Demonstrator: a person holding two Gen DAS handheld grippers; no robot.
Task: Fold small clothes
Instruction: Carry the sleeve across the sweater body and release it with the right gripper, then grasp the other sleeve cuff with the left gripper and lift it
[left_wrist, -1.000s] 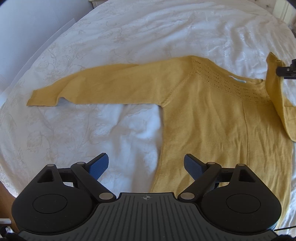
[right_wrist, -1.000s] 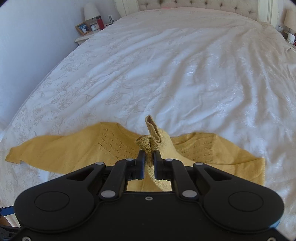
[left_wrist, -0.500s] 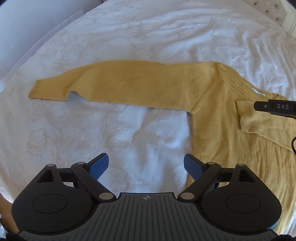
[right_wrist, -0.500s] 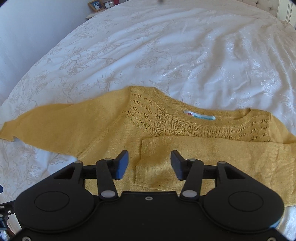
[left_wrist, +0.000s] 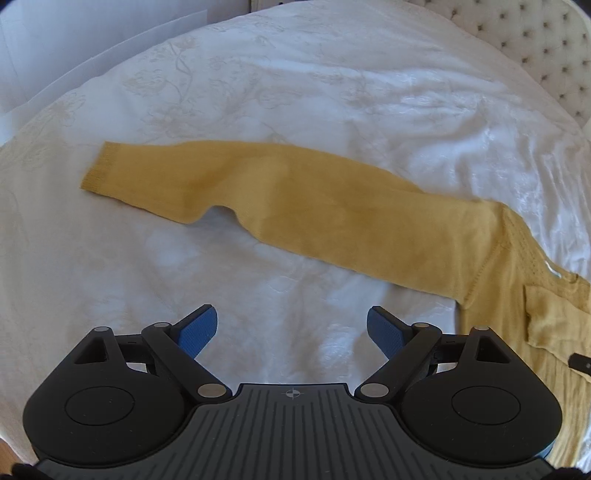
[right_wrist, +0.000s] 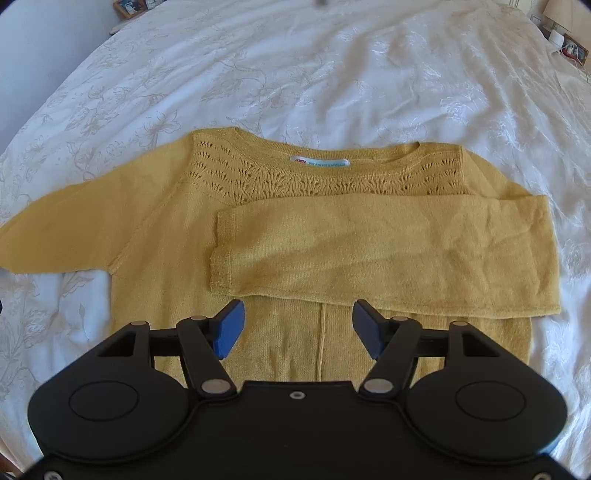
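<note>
Gaping wide, both tongs (left_wrist: 291, 334) (right_wrist: 298, 330) hold nothing.

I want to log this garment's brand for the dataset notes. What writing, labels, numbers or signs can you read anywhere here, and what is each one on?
Neck label inside the collar of the yellow sweater: a red logo and a line of blue-green print, too blurred to read.
Left gripper: only a small crosshair mark on its body, no words.
Framed pictures at the top edge of the right wrist view: too small to read.
Nothing else carries text.

Sweater (left_wrist: 546, 295) body: cut off by the left view's right edge.
Outstretched sleeve (right_wrist: 55, 229) cuff: cut off by the right view's left edge.
Neck label (right_wrist: 319, 162) print: too small to read.
Sweater hem: hidden behind both tools.
</note>
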